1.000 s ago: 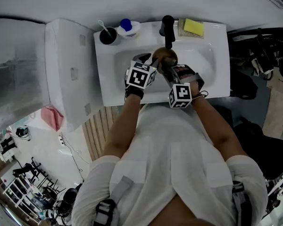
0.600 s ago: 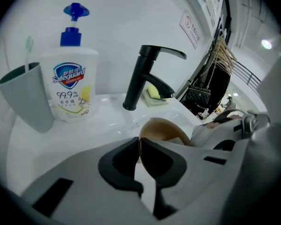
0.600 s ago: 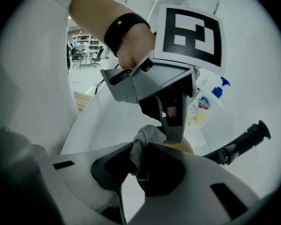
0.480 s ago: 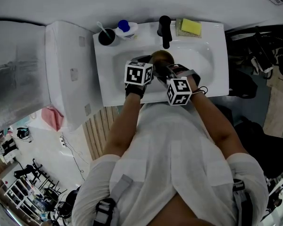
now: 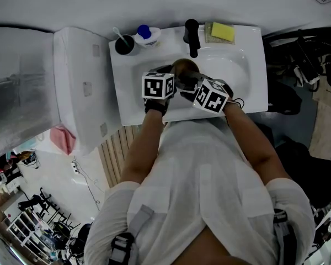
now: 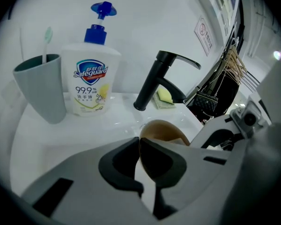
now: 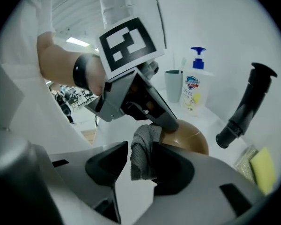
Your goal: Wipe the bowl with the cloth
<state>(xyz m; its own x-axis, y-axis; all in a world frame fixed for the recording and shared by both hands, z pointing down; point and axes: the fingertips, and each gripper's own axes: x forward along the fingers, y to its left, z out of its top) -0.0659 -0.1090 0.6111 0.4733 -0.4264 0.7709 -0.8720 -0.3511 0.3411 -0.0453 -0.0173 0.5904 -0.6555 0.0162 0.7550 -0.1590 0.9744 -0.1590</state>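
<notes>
Left gripper (image 5: pixel 175 79) and right gripper (image 5: pixel 188 86) meet over the white sink basin (image 5: pixel 238 65) in the head view, both tips at a brown bowl (image 5: pixel 182 66) held above the basin, just in front of the black faucet (image 5: pixel 192 35). A yellow sponge (image 5: pixel 222 32) lies on the sink's back ledge to the right of the faucet; a dark cup (image 5: pixel 125 42) and a soap bottle (image 5: pixel 146 33) stand to its left.

In the left gripper view, the jaws are pinched together on the bowl's rim. The bowl is smooth and tan outside, dark inside, and tilted on edge. Behind it, the white pump bottle has a blue head and reads "Safeguard" and "99.9%"; the smaller print beneath is too fine to read. A grey-green cup beside it holds a toothbrush (image 6: pixel 47 36). Notices on the wall at upper right are too small to read.

In the right gripper view, the jaws have just been opening and stand apart. A grey knitted cloth (image 7: pixel 141 156) hangs between them, lying against one pad with a gap to the other. Its top touches the bowl's outside, right where the left gripper's tip holds the rim. The left gripper's marker cube (image 7: pixel 129 43) shows a black-and-white square pattern.
</notes>
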